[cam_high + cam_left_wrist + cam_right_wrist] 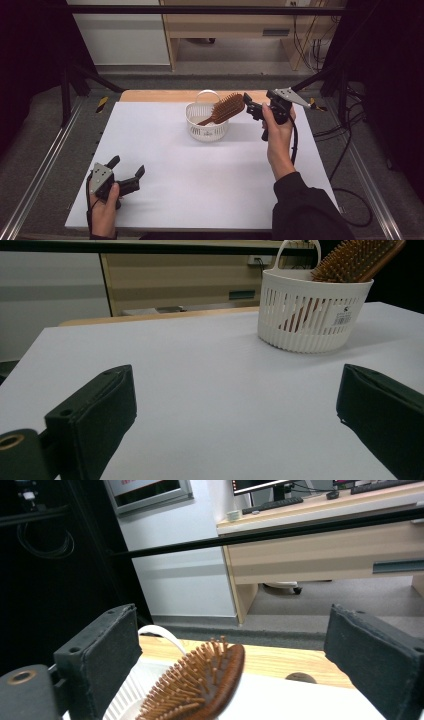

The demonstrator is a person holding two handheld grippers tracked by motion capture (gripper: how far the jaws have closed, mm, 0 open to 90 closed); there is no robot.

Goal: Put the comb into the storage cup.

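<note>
Your right gripper (251,107) hangs with its jaws spread wide apart, gripping nothing. Just in front of them sits the head of the wooden hairbrush (224,109), bristles up, close to the jaws but not between the pads; in the right gripper view the hairbrush (197,687) shows low between the two jaws. The brush leans tilted in the white basket (206,131), handle down inside and head sticking out over the rim on the side nearest your right gripper. Your left gripper (129,172) rests low over the white table (200,170), jaws also wide apart and empty, well away from the basket (312,315), which stands far ahead and to its right.
</note>
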